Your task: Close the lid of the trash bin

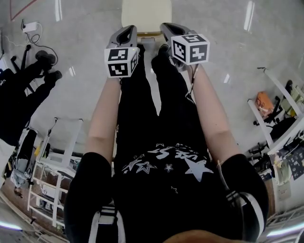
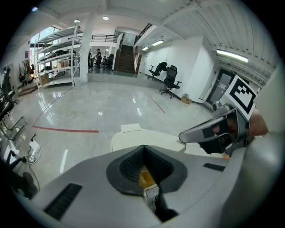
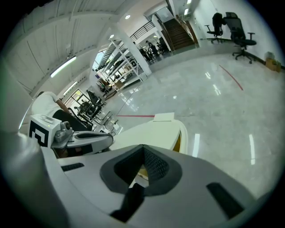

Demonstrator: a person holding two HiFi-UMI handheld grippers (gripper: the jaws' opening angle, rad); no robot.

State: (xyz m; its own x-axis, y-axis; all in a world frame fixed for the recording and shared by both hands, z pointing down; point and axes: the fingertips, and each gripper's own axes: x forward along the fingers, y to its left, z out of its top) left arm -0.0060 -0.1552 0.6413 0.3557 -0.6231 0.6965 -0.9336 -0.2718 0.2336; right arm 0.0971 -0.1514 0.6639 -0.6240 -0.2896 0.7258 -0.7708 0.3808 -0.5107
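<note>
Office chairs (image 2: 170,79) and a shelf rack (image 2: 57,53) stand far beyond your grippers, past a red floor line (image 2: 67,130). The print on your black top (image 1: 176,159) is too warped to read. Your left gripper (image 1: 126,34) and right gripper (image 1: 168,29) are each pressed together, pinching nothing. The trash bin's cream lid (image 1: 146,13) lies just ahead of both, below them.

polished grey floor (image 2: 111,102) with red line (image 2: 67,130); shelving rack (image 2: 58,58) far left, staircase (image 2: 126,60) behind, office chairs (image 2: 170,81) far right.
</note>
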